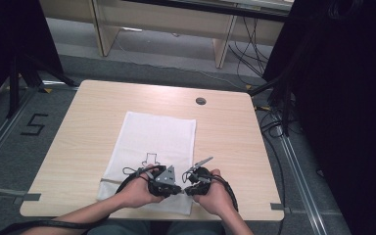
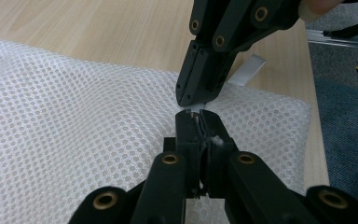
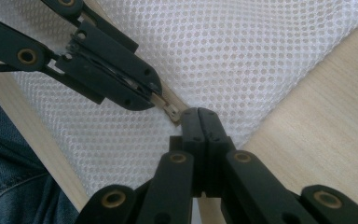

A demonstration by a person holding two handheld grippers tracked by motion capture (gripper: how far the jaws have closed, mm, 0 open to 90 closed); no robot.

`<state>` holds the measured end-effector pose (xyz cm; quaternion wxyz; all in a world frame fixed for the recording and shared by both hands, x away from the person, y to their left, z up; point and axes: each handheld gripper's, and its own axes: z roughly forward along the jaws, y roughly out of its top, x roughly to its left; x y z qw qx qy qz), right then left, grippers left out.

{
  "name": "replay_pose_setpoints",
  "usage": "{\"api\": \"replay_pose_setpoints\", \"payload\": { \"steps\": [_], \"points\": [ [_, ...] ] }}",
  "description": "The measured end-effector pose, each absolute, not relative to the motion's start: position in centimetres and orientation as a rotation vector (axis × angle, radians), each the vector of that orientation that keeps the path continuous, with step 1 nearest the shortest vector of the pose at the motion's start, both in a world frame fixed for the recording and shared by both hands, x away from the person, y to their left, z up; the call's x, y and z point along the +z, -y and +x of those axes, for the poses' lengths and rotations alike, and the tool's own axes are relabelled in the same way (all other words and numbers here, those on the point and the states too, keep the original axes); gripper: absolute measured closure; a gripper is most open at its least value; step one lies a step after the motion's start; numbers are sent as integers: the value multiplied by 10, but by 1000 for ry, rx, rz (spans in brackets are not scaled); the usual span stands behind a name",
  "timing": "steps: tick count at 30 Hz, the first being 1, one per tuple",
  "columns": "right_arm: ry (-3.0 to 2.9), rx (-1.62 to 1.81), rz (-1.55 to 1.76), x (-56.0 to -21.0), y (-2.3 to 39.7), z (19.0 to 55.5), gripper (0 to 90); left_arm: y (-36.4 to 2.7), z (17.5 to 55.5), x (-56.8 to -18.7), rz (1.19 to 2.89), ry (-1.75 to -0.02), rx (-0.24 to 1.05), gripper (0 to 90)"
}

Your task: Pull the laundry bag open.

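Note:
A white mesh bag [image 1: 156, 139] lies flat on the wooden table [image 1: 93, 112], reaching to its front edge. Both grippers meet tip to tip at the bag's near right corner. My left gripper [image 1: 180, 189] is shut on the small metal zipper pull [image 3: 167, 106], which sticks out of its closed tips. My right gripper [image 1: 187, 189] is shut on the bag's edge right beside the pull, its tips [image 3: 199, 115] pressed together on the mesh [image 3: 242, 56]. In the left gripper view, the left tips [image 2: 196, 122] sit just under the right gripper [image 2: 193, 99], over the mesh [image 2: 74, 130].
A white tag [image 2: 248, 70] lies at the bag's far edge. A round cable hole [image 1: 200, 101] sits in the table's far side. Cables run over the floor at the right [image 1: 274, 127]. A wooden desk frame [image 1: 223, 44] stands behind the table.

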<state>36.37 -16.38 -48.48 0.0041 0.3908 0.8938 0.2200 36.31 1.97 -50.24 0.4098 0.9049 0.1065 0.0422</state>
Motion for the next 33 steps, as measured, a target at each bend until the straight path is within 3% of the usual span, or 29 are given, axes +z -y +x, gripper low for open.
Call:
{"api": "replay_pose_setpoints", "payload": {
  "steps": [5, 12, 18, 26, 33],
  "points": [
    [-2801, 695, 1238, -485, 165, 364, 900, -20, 366, -506, 2265, -265, 105, 851],
    [-2813, 710, 1241, -485, 166, 366, 900, -19, 368, -513, 2249, -261, 116, 727],
    [-2810, 710, 1252, -485, 167, 366, 900, -16, 365, -517, 2242, -248, 113, 696],
    [-2810, 712, 1253, -486, 167, 366, 900, -15, 362, -512, 2257, -232, 143, 812],
    [-2816, 718, 1267, -485, 167, 366, 900, -16, 365, -510, 2234, -270, 103, 811]
  ]
}}
